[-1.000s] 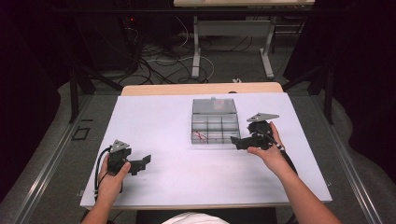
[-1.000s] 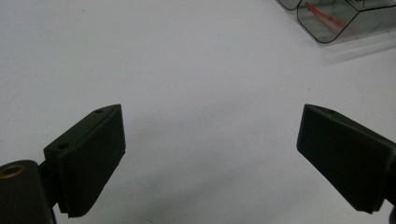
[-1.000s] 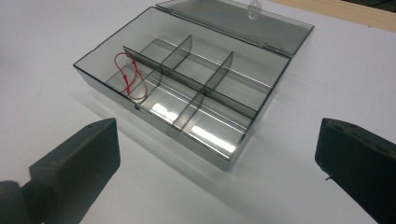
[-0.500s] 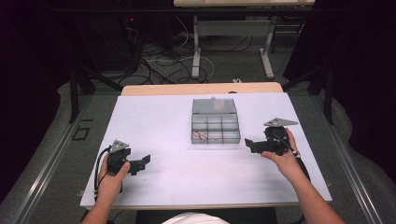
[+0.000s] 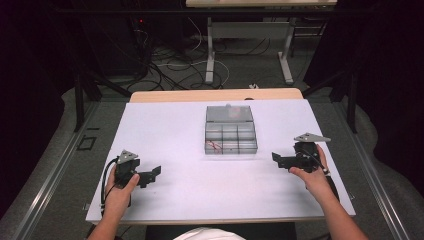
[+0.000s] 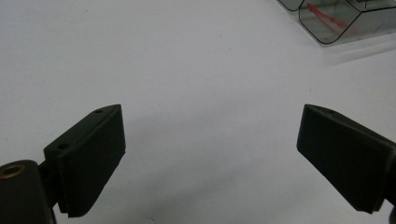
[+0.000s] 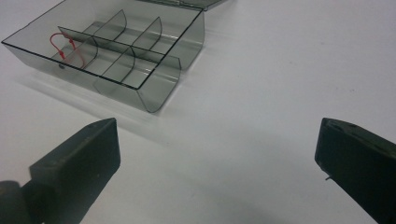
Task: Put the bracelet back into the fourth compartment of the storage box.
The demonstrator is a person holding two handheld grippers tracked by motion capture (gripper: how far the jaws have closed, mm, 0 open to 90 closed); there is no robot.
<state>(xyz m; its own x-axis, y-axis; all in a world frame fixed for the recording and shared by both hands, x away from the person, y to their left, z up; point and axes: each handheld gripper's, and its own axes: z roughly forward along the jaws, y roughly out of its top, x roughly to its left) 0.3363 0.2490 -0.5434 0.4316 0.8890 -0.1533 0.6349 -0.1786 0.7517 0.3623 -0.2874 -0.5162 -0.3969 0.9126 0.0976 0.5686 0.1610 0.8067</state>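
Right gripper (image 5: 278, 160) sits on the near right of the worktop (image 5: 190, 130), jaws spread wide and holding nothing; right gripper view confirms the wide gap with bare white surface between. Left gripper (image 5: 153, 174) rests near left, jaws also spread, nothing between them.

Clear compartment box (image 5: 231, 137) sits mid-worktop, slightly right of centre, lid (image 5: 229, 113) folded open to the far side. Dividers split it into small cells. Red wire piece (image 5: 215, 146) lies in the near-left cell, touching the floor of that cell; other cells look bare, though too small to be sure.

Key relation: box lies to the left and a bit far of the right gripper, and to the right and far of the left gripper. Right gripper is the nearer one; its jaws point left toward the box's right side. In right gripper view the box (image 7: 112, 56) lies ahead and left, its rounded near corner closest, the red wire (image 7: 65, 46) at the end farthest from this gripper. In left gripper view only a box corner (image 6: 341, 21) with the red wire (image 6: 327, 18) shows at upper right, well apart.

Box's long axis, lid included, runs near–far. Judgement: right gripper reaches the box soonest, but the wire cell faces the left gripper's side.
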